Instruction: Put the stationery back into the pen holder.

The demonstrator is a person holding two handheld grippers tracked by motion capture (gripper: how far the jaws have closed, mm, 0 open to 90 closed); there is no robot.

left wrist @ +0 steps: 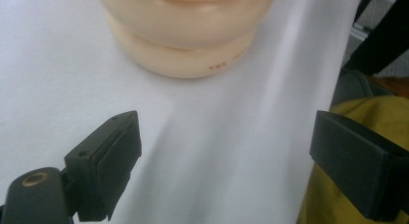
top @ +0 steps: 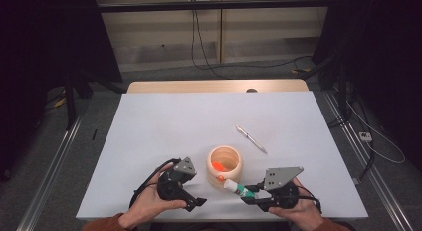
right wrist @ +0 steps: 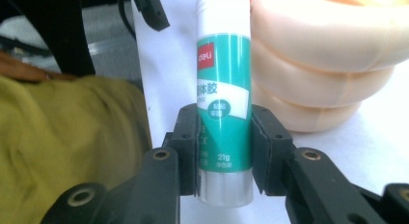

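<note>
A cream ribbed pot [top: 225, 166] stands near the front of the white table [top: 199, 121], with an orange item [top: 218, 166] inside it. My right gripper [right wrist: 224, 142] is shut on a green and white glue stick [right wrist: 224, 89], which points toward the pot [right wrist: 323, 64]. In the high view that glue stick [top: 239, 189] lies just right of the pot's base, held by the right gripper [top: 251, 195]. My left gripper [left wrist: 226, 156] is open with nothing between its jaws, just short of the pot [left wrist: 188, 31]. In the high view the left gripper [top: 196, 203] sits left of the pot.
A silver pen [top: 251, 139] lies on the table beyond the pot, to the right. The table's front edge runs close under both hands. Olive cloth [right wrist: 72, 137] shows below that edge. Cables and metal rails lie on the floor around the table.
</note>
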